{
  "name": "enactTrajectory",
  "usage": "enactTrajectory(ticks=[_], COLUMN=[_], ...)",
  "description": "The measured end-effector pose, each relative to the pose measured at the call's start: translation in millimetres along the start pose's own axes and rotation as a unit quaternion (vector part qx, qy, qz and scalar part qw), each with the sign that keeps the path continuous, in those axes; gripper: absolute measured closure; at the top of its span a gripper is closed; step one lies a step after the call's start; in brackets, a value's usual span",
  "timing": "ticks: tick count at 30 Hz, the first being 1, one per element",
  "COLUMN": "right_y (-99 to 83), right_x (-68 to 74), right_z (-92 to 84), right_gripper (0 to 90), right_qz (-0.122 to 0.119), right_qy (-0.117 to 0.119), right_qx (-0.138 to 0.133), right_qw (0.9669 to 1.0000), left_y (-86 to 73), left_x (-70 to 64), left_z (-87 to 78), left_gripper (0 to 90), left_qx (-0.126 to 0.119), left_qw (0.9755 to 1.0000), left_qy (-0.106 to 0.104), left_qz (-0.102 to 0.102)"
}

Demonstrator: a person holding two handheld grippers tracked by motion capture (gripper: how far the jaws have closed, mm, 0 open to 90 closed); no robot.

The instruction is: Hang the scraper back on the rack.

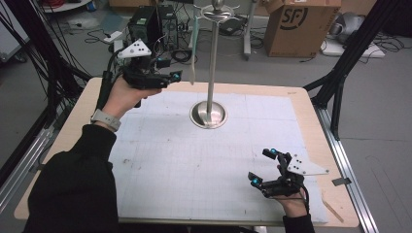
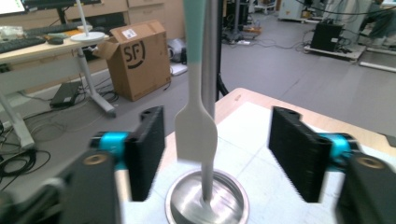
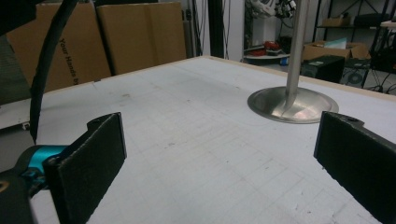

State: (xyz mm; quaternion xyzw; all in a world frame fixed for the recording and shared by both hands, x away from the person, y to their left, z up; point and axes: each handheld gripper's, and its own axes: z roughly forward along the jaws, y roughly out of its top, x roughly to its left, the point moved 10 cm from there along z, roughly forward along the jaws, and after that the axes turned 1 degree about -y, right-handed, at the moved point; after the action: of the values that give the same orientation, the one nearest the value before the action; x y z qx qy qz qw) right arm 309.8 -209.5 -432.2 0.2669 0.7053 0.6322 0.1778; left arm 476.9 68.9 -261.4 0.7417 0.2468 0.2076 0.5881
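A metal stand (image 1: 208,115) with a round base and a tall pole rises at the table's far middle. From a hook at its top hangs a spatula (image 1: 193,53) with a mint-green handle and a pale blade. My left gripper (image 1: 170,73) is held up just left of the blade, open. In the left gripper view the spatula blade (image 2: 196,130) hangs between the spread jaws, a little beyond them, untouched, with the pole (image 2: 211,56) behind it. Near the front right my right gripper (image 1: 260,165) sits low over the mat, open and holding nothing, facing the stand base (image 3: 293,105).
A white gridded mat (image 1: 209,160) covers most of the wooden table (image 1: 311,111). Beyond the far edge stand a cardboard box (image 1: 301,24) and a black computer case (image 1: 145,22). A black tripod leg (image 1: 340,82) rises at the right, and cables run along the left.
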Motion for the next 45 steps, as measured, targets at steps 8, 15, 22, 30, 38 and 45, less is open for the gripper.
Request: enactTrajectory(ticks=[8,15,22,30,38,45], right_y=[0.6,4.3,4.7,5.3,5.5,5.3], right_x=[-1.0,-2.5,-3.2,-6.3,-6.2,-7.2], right_z=[0.3,2.2,5.2,5.7,4.9,3.0], right_gripper=[1.1,1.2,1.2,1.2,1.2,1.1], right_qz=[0.003,0.005,0.005,0.009,0.006,0.004], right_qy=[-0.002,-0.005,-0.009,-0.015,-0.025,-0.033], right_qx=[-0.003,-0.011,-0.01,-0.013,-0.014,-0.016], right_qw=[1.0,0.9999,0.9999,0.9998,0.9996,0.9993], left_y=[-32.6,-61.0,-89.5,-132.7,-166.8,-198.4], left_x=[-10.2,-24.2,-23.5,-6.0,-7.9,-13.5], left_z=[-25.5,-45.1,-74.5,-111.7,-138.7,-156.7], left_gripper=[10.9,1.6,1.6,1.7,1.7,1.7], left_qx=[0.008,0.02,-0.004,0.009,-0.013,-0.027], left_qw=[0.9988,0.9996,0.9993,0.9981,0.9965,0.9941], left_qy=[0.028,0.016,0.036,0.058,0.074,0.091], left_qz=[0.039,0.01,0.009,-0.019,-0.037,-0.051])
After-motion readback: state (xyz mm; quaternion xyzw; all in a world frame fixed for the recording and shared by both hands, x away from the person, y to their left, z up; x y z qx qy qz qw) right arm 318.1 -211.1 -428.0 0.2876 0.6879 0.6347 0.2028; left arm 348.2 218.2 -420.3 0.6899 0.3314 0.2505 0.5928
